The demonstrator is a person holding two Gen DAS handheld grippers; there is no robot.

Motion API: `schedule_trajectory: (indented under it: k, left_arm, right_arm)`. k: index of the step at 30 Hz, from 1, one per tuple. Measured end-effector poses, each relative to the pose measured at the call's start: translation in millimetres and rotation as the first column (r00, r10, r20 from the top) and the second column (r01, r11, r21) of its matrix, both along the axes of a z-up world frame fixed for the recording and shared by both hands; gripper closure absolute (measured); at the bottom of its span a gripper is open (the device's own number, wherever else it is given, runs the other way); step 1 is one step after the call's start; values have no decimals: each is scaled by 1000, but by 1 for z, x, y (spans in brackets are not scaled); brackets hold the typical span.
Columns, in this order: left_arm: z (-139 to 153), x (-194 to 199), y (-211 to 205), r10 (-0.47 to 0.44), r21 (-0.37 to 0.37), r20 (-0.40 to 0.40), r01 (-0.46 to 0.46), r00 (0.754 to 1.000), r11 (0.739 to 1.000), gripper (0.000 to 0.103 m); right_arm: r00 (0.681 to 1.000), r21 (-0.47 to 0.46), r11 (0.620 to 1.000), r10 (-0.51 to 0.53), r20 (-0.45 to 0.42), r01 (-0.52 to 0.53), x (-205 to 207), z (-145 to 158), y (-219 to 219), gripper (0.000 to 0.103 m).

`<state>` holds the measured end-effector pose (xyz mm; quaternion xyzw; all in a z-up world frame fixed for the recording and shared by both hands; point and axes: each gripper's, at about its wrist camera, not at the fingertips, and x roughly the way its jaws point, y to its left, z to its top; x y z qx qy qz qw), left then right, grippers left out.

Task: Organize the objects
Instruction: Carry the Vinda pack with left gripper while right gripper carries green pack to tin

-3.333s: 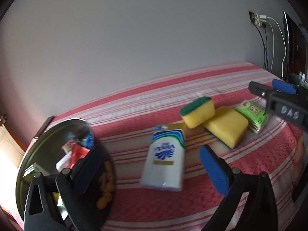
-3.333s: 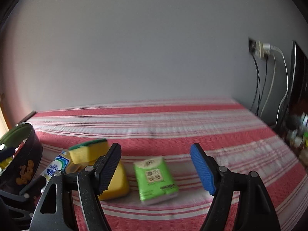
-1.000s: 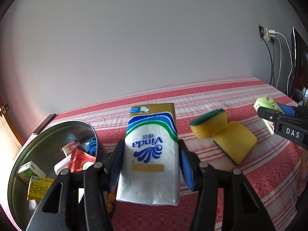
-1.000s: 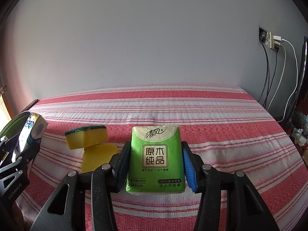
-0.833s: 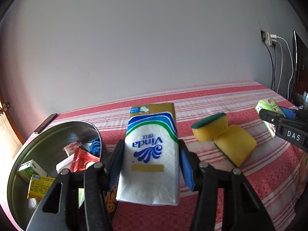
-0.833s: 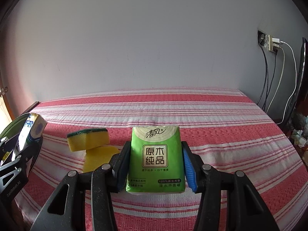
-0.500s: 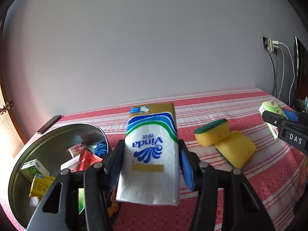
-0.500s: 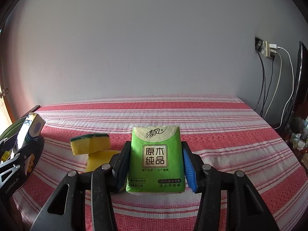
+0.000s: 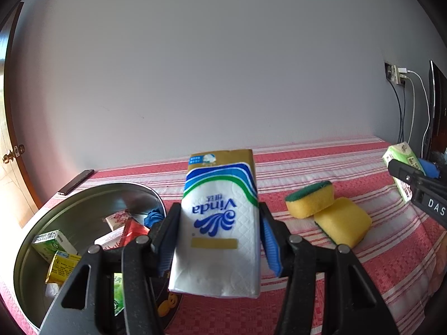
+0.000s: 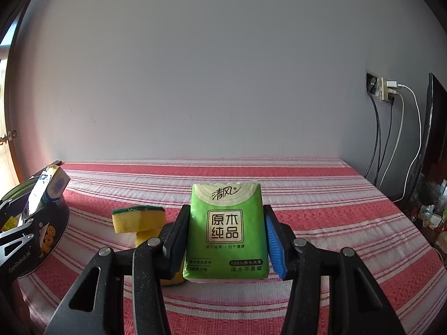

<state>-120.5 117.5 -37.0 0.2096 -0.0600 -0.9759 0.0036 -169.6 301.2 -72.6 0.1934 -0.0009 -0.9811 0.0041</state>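
Observation:
My left gripper [image 9: 219, 240] is shut on a white and blue Vinda tissue pack [image 9: 219, 223], held above the red striped cloth [image 9: 321, 164] just right of a round metal tin [image 9: 83, 203]. My right gripper [image 10: 225, 240] is shut on a green tissue pack [image 10: 226, 229], lifted over the cloth [image 10: 321, 209]. Two yellow sponges with green backs [image 9: 310, 199] [image 9: 342, 224] lie stacked on the cloth between the grippers; they also show in the right wrist view [image 10: 138, 219]. The left gripper with its pack [image 10: 49, 187] shows at the left edge there.
The tin holds several small boxes and packets [image 9: 53, 243]. A dark phone [image 9: 75, 185] lies at the cloth's far left by the wall. A wall socket with cables [image 10: 387, 92] and a dark monitor [image 10: 434, 117] stand at the right. A wooden door [image 9: 11, 150] is at the left.
Both grippers have closed on their tissue packs and lifted them. Over the last second both rose a little higher; the sponges have not moved.

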Motion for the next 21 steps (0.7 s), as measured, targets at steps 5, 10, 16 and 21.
schedule_trajectory:
  k: [5, 10, 16, 21]
  left_arm:
    - [1, 4, -3, 8, 6, -13, -8, 1000, 1000, 50]
    - [1, 6, -5, 16, 11, -24, -16, 1000, 1000, 50]
    - [3, 9, -8, 18, 21, -46, -17, 999, 1000, 50]
    - [4, 13, -10, 23, 31, -63, -21, 998, 999, 50]
  right_arm:
    - [1000, -4, 1000, 0, -20, 0, 2, 1, 2, 51]
    - [999, -5, 1000, 1, -35, -1, 4, 2, 2, 51]
    - [998, -6, 1000, 6, -64, -6, 11, 4, 0, 51]
    - [997, -9, 1000, 6, -82, -7, 14, 5, 0, 51]
